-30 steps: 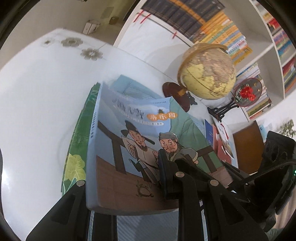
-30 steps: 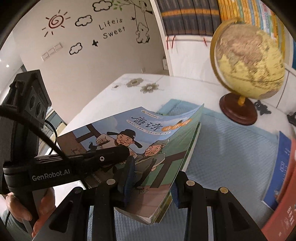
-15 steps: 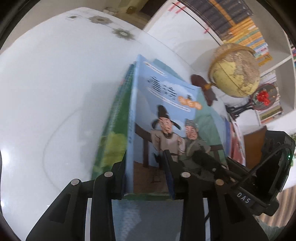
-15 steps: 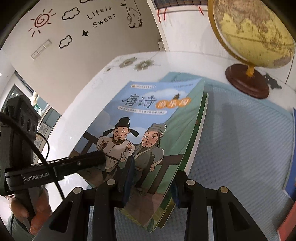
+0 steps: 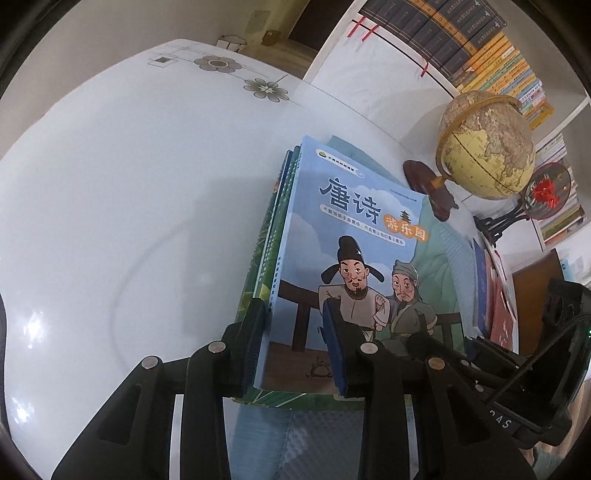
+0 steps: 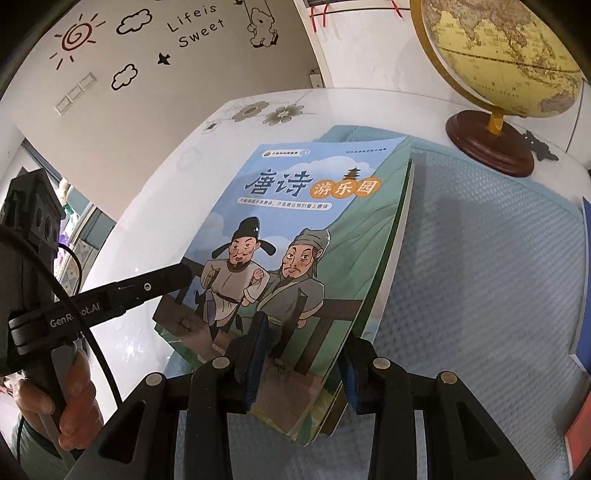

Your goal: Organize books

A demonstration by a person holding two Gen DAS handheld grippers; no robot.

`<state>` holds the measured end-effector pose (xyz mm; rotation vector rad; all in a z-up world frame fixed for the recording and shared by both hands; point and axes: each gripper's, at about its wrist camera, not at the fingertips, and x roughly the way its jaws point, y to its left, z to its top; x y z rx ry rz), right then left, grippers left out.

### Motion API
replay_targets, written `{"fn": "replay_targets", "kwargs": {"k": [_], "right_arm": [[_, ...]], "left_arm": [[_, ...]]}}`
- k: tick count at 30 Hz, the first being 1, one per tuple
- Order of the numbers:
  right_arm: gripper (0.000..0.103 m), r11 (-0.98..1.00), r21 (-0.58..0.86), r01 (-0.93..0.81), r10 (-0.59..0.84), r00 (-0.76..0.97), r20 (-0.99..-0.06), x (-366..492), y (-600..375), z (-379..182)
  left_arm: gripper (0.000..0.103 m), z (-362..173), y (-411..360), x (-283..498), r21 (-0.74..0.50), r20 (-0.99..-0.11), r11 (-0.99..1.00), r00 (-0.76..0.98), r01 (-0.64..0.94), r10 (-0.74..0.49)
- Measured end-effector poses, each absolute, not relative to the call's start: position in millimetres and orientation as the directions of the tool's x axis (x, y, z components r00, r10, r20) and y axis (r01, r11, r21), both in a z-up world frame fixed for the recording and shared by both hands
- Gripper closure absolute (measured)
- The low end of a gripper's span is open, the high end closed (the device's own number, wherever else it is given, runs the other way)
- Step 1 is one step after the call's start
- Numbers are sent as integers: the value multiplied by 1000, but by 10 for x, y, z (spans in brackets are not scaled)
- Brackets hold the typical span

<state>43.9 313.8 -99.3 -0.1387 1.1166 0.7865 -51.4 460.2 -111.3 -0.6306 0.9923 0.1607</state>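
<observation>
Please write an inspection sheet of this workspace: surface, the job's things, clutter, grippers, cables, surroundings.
Surface: white table with flower prints; light blue mat on it.
Job's things: stack of books, cartoon cover on top, partly on the mat; more books at the right edge.
Clutter: globe on wooden base; round ornament on black stand.
Grippers: left gripper and right gripper both straddle the stack's near end; jaws just opening.
Cables: black cable on the left gripper.
Surroundings: bookshelf; wall decals.

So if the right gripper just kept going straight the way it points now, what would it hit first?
Probably nothing new: the right gripper already straddles the stack of thin picture books, so it would slide further over them.
</observation>
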Motion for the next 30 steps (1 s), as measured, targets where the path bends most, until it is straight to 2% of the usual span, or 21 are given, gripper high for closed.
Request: {"fn": "replay_targets", "kwargs": {"k": [3,8,11,16,22,24,25,26,27,30], "right_arm": [[61,730,258,-633,479,204,-854,419,3134,-990],[60,751,220,-623,438,219,-872,361,2875,-895],[50,772,206,-601,429,254,-867,254,2552,-801],[48,829,247,-502,426,279,-861,27,1847,-758],[48,868,331,-371,441,266,-857,-115,946,-849],[48,873,338,-350,441,274,-855,-151,699,-815],[48,877,339,-340,439,284,-852,-155,572,-794],[48,882,338,-327,436,297,-850,-151,413,-764],[48,885,340,-317,435,306,-847,-154,300,-743],[48,897,348,-274,428,334,-840,-137,-145,-679]], "left_arm": [[75,-1114,4623,-549,-409,-830,804,541,-432,-131],[75,-970,4580,-709,-382,-825,801,560,-460,-71],[75,-830,4422,-771,-369,-820,819,568,-439,-65],[72,-612,4014,-720,-383,-809,850,576,-363,-118],[71,-377,3165,-556,-392,-801,887,564,-245,-199],[66,-353,2836,-487,-401,-804,894,544,-201,-238],[54,-356,2641,-429,-409,-808,895,526,-177,-265],[36,-366,2507,-396,-416,-810,895,512,-160,-285],[30,-374,2349,-353,-430,-808,893,499,-135,-313],[28,-402,1901,-190,-446,-800,892,480,-75,-360]]}}
